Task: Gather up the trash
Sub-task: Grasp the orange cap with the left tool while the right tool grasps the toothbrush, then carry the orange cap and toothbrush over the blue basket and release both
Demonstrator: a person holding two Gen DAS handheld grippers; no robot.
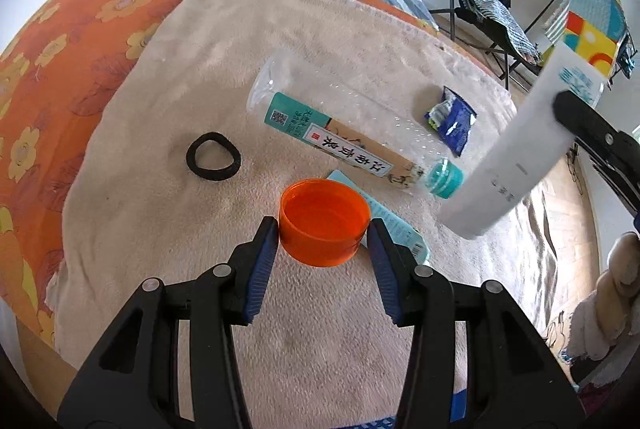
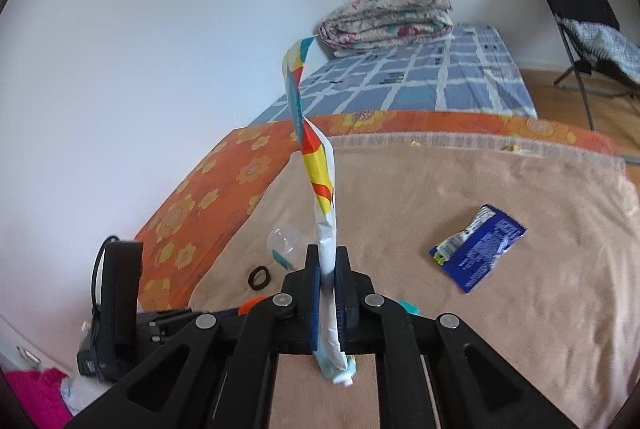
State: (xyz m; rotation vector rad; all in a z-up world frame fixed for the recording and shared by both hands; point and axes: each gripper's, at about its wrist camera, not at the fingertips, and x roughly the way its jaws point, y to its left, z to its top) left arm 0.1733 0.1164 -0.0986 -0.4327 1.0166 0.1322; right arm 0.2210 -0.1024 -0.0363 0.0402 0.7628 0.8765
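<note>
1. At the bottom centre of the left wrist view, the left gripper (image 1: pixel 323 233) held an orange cap (image 1: pixel 324 225) between its blue pads (image 1: pixel 262 265), one pad pressed to each side and the cap's open side facing up.
2. Just behind the cap, toward the centre of the frame, an empty clear bottle (image 1: pixel 352 135) lay on its side on a beige blanket (image 1: pixel 180 77), its teal lid pointing lower right.
3. A teal packet (image 1: pixel 394 225) lay flat under the cap and the right pad, only partly visible.
4. Left of centre, a black hair tie (image 1: pixel 214 157) rested on the blanket, well apart from the bottle.
5. Right of centre, a crumpled blue wrapper (image 1: pixel 452 121) lay beside the bottle's neck end.
6. At the right edge of that view, the right gripper (image 1: pixel 564 109) pinched a long white tube (image 1: pixel 520 157), which hung clear of the blanket.
7. At the bottom centre of the right wrist view, the right gripper (image 2: pixel 328 269) was closed tight on the tube (image 2: pixel 326 189), whose colourful flat end rose toward the upper middle of the frame.
8. In the right half of that view lay the blue wrapper (image 2: pixel 478 249) on the blanket (image 2: pixel 520 309).
9. Toward the top, a folded quilt (image 2: pixel 388 15) sat on a blue checked sheet (image 2: pixel 440 77), and a black chair (image 2: pixel 580 21) stood in the upper right.
</note>
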